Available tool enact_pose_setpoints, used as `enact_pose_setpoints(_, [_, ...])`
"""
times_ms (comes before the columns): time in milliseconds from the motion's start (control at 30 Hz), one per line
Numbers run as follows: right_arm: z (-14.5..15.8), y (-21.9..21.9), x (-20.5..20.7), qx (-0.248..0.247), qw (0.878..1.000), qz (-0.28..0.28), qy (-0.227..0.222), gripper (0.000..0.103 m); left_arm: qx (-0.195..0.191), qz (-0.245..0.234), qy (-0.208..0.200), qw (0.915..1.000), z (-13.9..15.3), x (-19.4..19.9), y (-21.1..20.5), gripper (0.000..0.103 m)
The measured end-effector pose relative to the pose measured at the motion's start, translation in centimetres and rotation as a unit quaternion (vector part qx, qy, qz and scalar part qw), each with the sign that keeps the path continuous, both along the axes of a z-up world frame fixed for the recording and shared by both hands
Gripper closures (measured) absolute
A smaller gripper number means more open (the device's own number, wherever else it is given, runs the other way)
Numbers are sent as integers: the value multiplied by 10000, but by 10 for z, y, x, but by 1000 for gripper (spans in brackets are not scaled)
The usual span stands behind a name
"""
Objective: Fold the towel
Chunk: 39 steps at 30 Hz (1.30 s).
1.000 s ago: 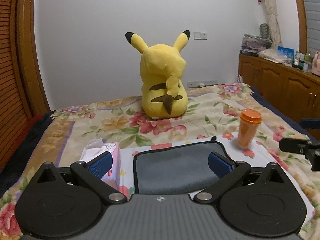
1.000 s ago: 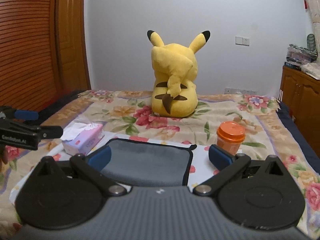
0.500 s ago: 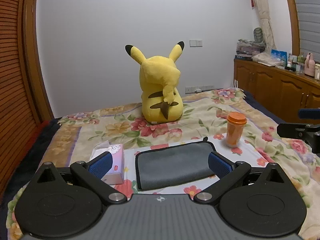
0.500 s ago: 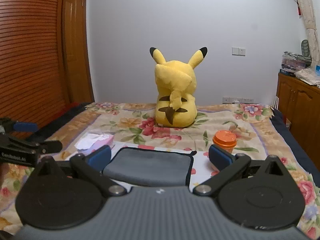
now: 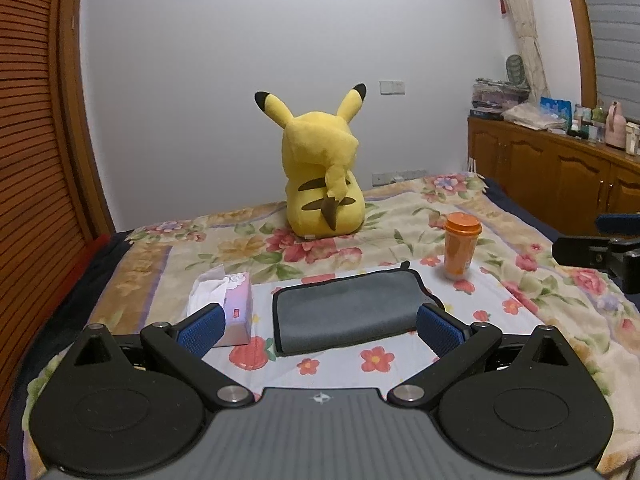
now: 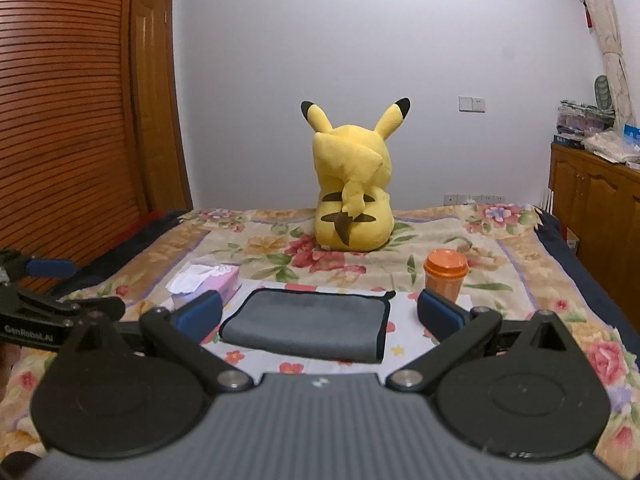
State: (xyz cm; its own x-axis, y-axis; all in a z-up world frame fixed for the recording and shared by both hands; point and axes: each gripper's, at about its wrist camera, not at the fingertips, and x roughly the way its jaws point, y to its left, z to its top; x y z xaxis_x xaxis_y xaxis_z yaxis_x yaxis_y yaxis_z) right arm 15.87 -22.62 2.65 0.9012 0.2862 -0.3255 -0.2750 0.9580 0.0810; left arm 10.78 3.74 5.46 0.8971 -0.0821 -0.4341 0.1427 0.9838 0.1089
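Observation:
A grey towel (image 5: 348, 308) with black trim lies folded flat on the flowered bedspread, with a small loop at its far right corner. It also shows in the right wrist view (image 6: 312, 324). My left gripper (image 5: 320, 330) is open and empty, held above and short of the towel's near edge. My right gripper (image 6: 320, 316) is open and empty too, held above and short of the towel. Neither touches the towel. The right gripper shows at the right edge of the left wrist view (image 5: 600, 250), the left gripper at the left edge of the right wrist view (image 6: 44, 304).
A pink tissue box (image 5: 226, 306) lies left of the towel. An orange lidded cup (image 5: 460, 246) stands at its far right. A yellow plush toy (image 5: 324, 184) sits farther back. A wooden cabinet (image 5: 560, 176) stands right of the bed, a slatted wooden door (image 6: 64, 120) left.
Both grippers have drawn back and up from the towel, which now looks smaller and farther off. The towel has not moved. Both grippers stay open.

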Motion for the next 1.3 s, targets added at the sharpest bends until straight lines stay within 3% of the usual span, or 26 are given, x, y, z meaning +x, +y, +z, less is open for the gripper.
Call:
enact_pose_setpoints(567, [-25, -17, -30, 80, 9998, -146, 77, 0, -1, -31, 213, 9998, -33, -34, -18, 0])
enact_pose_setpoints(900, [-45, -14, -43, 25, 9998, -151, 141, 0, -212, 51, 346, 9992, -48, -42, -19, 0])
enact_pose_setpoints(1300, [-66, -10, -62, 67, 9999, -113, 36, 0, -110, 206, 445, 9987, -76, -62, -23, 0])
